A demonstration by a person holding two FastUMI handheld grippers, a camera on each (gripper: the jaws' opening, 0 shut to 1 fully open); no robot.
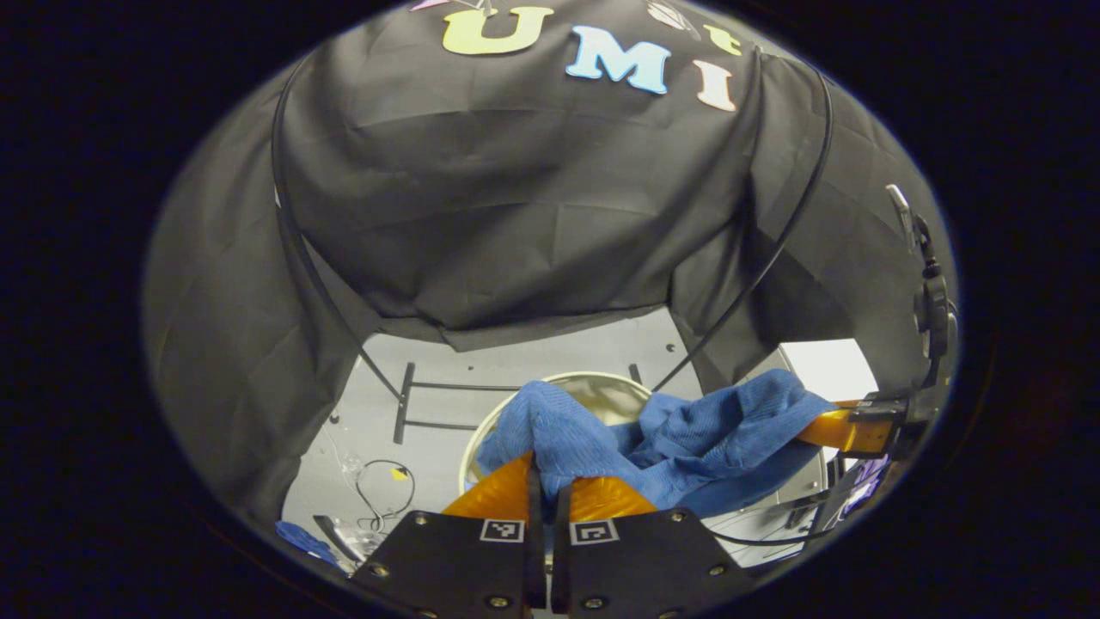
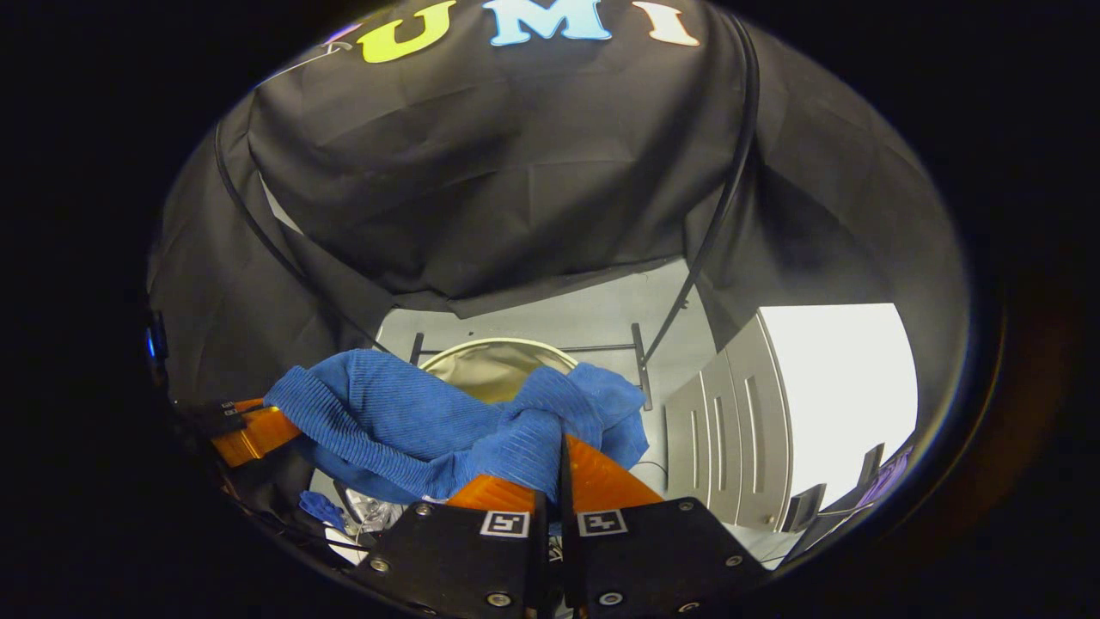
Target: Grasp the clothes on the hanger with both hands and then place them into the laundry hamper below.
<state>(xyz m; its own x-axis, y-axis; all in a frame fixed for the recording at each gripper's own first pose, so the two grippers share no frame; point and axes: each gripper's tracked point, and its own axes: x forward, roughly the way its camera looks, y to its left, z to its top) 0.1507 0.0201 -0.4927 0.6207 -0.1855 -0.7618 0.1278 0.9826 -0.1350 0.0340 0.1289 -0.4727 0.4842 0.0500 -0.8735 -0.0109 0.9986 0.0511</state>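
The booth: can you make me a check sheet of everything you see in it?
Surface: grey floor, below the grippers.
Job's things: blue cloth stretched between both grippers, above the round hamper; hanger: nothing seen.
Clutter: thin wire loop and a blue scrap on the floor.
Grippers: left gripper shut on the cloth; right gripper shut on the cloth.
Cables: black cable hanging along the wall.
Surroundings: black cloth wall, white cabinet, black metal frame on the floor.

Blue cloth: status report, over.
Left gripper and right gripper both shut on blue cloth. Cloth slung between them above hamper. Nothing in the way.
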